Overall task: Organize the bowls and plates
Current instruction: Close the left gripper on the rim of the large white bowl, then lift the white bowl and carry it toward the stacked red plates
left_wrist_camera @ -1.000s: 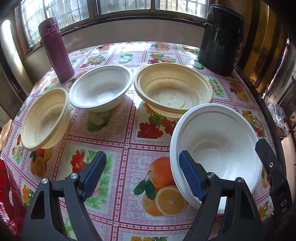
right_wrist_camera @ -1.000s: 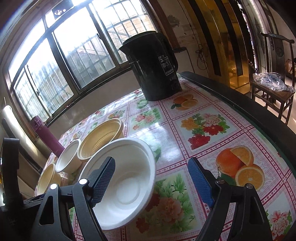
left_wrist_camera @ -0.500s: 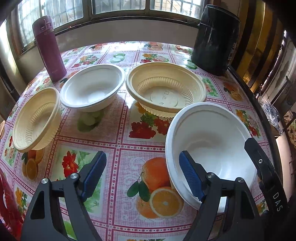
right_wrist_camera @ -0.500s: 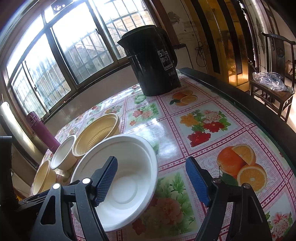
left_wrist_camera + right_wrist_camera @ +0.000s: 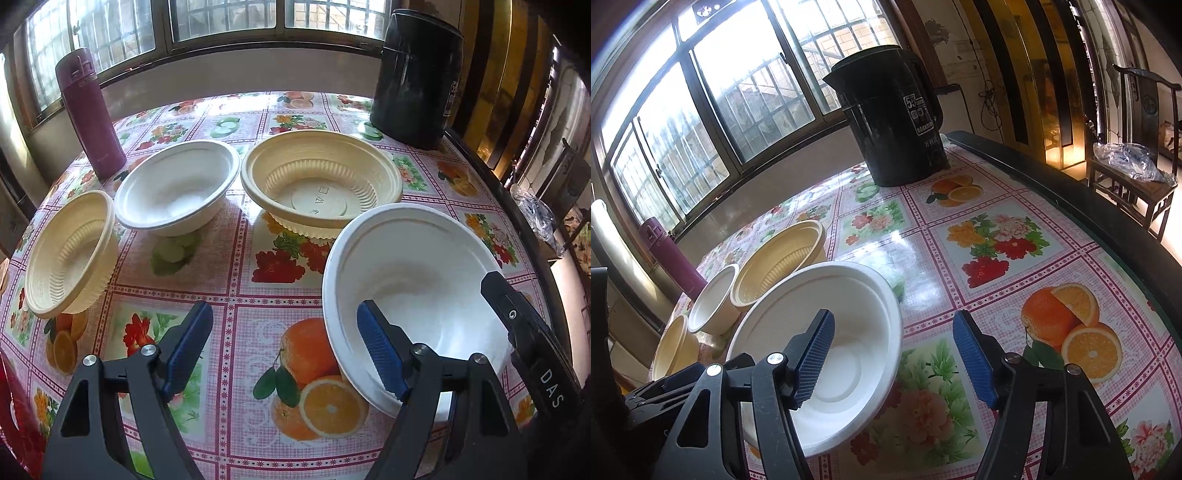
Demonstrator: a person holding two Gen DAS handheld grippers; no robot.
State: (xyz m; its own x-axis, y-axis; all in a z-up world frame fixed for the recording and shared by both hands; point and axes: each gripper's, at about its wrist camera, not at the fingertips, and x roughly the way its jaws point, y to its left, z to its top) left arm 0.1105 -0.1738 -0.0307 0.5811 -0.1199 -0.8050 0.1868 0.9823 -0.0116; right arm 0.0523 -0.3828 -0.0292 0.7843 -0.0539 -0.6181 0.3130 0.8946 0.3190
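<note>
A large white bowl (image 5: 413, 288) stands on the fruit-patterned tablecloth (image 5: 258, 314) at the near right. My left gripper (image 5: 284, 350) is open across its left rim, one blue pad inside the bowl and one outside, neither touching. My right gripper (image 5: 894, 356) straddles the right rim of the same bowl (image 5: 849, 332) and its jaws are closing; the pads do not press on it. Behind stand a large cream bowl (image 5: 321, 188), a small white bowl (image 5: 177, 188) and a small cream bowl (image 5: 70, 254).
A maroon flask (image 5: 92, 114) stands at the back left and a black kettle (image 5: 417, 74) at the back right by the window. The table's dark edge (image 5: 1071, 206) runs along the right. Beyond it is a chair (image 5: 1134, 177) with a plastic bag.
The right gripper's jaws have narrowed around the white bowl's rim. The left gripper has turned slightly and kept its opening. No bowl has moved.
</note>
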